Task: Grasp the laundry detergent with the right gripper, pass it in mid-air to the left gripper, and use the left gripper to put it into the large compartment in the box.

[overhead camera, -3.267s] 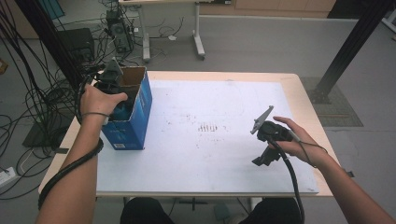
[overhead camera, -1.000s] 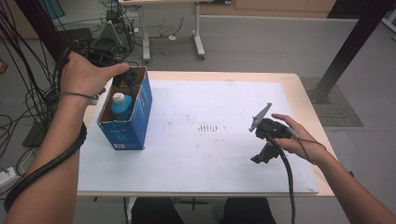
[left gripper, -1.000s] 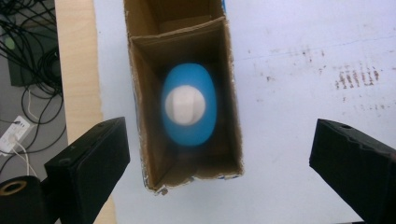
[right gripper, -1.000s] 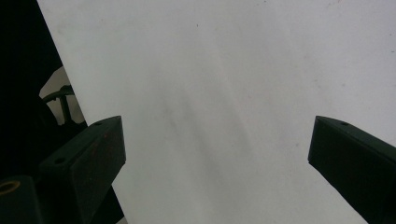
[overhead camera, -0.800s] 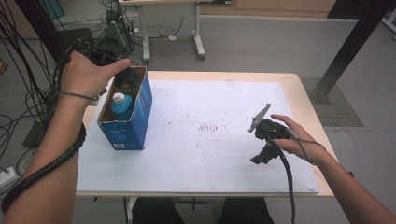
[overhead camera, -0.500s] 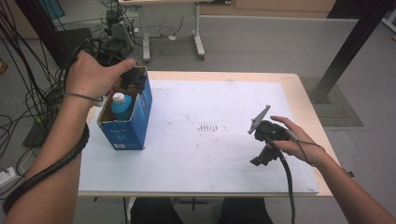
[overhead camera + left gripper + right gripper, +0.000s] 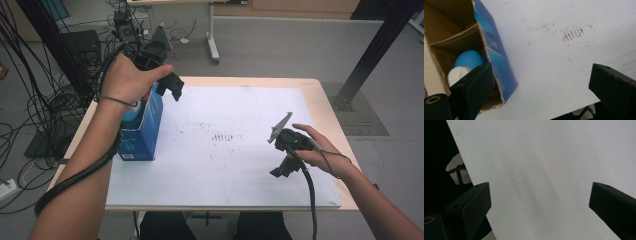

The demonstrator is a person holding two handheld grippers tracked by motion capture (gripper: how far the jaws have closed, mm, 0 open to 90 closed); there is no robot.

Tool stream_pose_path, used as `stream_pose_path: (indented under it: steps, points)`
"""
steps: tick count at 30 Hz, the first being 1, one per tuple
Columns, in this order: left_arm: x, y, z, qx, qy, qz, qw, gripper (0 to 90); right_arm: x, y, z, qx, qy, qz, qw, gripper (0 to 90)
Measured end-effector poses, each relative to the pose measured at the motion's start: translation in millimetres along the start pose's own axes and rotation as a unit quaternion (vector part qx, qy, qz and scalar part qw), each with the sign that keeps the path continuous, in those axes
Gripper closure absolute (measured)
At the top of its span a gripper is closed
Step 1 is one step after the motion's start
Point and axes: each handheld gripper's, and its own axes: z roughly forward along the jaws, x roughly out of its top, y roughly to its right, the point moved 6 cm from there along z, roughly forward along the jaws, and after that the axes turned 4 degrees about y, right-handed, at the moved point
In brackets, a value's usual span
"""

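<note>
Left gripper (image 7: 167,82) hangs above the far end of the blue box (image 7: 145,127), jaws wide apart, nothing held. Box sits open at the table's (image 7: 260,82) left edge with a blue bottle (image 7: 469,60) inside. Right gripper (image 7: 287,160) hovers low over the white mat (image 7: 225,170) at near right, jaws apart, empty.

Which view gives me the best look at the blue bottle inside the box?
The left gripper view: it looks into the open blue box, showing the bottle with its white cap. In the high view the person's left hand covers most of the bottle.
</note>
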Motion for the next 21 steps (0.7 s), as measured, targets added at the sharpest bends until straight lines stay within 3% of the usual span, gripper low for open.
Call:
stream_pose_path:
  steps: [9,21]
  points:
    - [6.7,19.4,31.1,-0.019,0.000,0.009,0.9998,6.6,1.0,-0.1,-1.0,-0.001,0.002,-0.001,1.0000,4.1]
    - [5.5,29.4,74.0,-0.023,-0.006,0.009,0.9997,7.0,0.7,-1.0,-0.7,-0.002,0.004,0.001,1.0000,4.1]
